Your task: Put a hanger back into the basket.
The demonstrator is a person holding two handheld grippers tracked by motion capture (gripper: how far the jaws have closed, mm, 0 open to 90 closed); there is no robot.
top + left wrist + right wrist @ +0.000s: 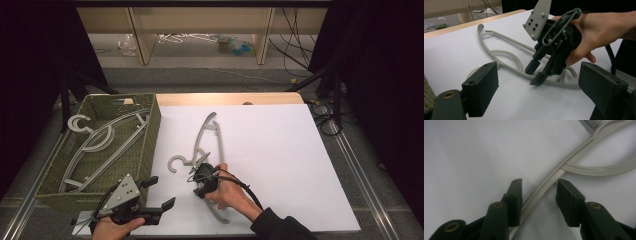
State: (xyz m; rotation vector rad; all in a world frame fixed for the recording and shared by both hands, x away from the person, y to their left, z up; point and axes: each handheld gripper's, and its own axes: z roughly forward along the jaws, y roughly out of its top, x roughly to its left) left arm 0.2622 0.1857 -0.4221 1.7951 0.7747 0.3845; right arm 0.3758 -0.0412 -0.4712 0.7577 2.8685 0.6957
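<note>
Right gripper (196, 172) straddles the grey hanger (209, 145) on the white table (280, 150)
Its jaws stand either side of the hanger's arm, gap showing, pads not pressing; left gripper (157, 192) hovers released near the green basket (55, 175), which holds more hangers (95, 145)

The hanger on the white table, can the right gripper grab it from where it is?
Probably yes. The right gripper already has its open jaws on either side of the hanger bar, with nothing between them and the bar. The pads do not seem to press it yet.
</note>
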